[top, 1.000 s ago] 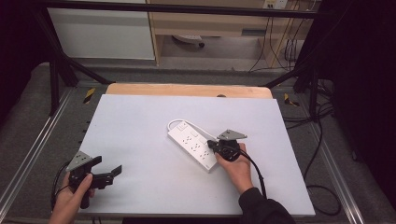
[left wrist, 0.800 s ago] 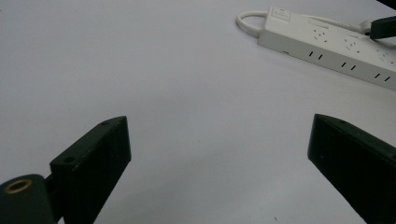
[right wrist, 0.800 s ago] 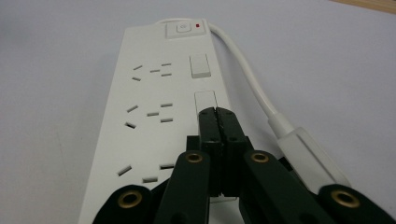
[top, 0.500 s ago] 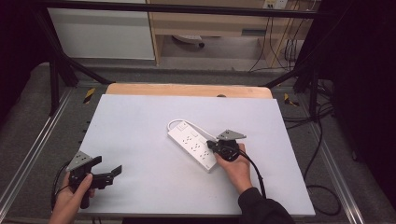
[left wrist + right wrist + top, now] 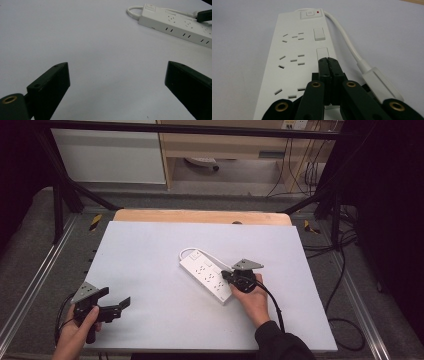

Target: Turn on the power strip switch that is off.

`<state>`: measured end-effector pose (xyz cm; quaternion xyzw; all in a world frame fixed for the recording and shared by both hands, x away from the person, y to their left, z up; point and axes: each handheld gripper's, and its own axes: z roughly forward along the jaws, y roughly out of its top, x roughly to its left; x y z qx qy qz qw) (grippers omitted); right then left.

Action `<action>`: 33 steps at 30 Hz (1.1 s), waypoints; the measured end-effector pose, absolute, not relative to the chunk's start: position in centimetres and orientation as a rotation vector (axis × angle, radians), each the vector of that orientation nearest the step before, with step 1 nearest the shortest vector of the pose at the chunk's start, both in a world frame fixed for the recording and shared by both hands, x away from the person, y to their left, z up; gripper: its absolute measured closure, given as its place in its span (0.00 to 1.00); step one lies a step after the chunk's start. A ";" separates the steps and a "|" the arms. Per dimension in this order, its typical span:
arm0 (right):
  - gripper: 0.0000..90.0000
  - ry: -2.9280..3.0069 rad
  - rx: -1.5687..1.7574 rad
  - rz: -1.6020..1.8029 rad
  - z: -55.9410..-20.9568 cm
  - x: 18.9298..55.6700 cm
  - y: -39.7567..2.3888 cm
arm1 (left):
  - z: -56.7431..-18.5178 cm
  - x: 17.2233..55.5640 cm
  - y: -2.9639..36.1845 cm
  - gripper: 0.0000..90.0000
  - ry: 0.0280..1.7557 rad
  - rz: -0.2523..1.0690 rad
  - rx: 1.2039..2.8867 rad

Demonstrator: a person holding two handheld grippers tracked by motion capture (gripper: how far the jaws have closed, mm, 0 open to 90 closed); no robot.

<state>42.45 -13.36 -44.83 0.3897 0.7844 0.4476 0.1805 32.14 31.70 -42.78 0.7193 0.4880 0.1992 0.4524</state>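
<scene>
power strip (image 5: 206,276) mid-table (image 5: 150,245), right tongs (image 5: 225,275) over its near end, left tongs (image 5: 120,304) at near-left corner

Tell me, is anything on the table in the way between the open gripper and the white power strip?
Nothing visible is. Bare white table lies between the left gripper and the power strip. The right gripper, its jaws closed, is over the strip's far side.

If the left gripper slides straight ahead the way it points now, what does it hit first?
Mostly bare table. The open left gripper aims across the white surface; the power strip lies farther off, toward the upper right of the left gripper view, so it may be the first contact, though depth is hard to judge.
</scene>
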 end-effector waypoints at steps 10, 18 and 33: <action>1.00 2.217 1.101 1.268 -44.8 42.5 -13.4 | -42.8 32.1 31.7 0.07 1.206 0.494 1.776; 1.00 2.211 1.102 1.272 -44.8 42.5 -13.5 | -42.7 32.1 31.7 0.07 1.206 0.494 1.774; 1.00 2.187 1.100 1.301 -44.2 42.5 -13.6 | -42.8 32.2 31.6 0.07 1.205 0.494 1.783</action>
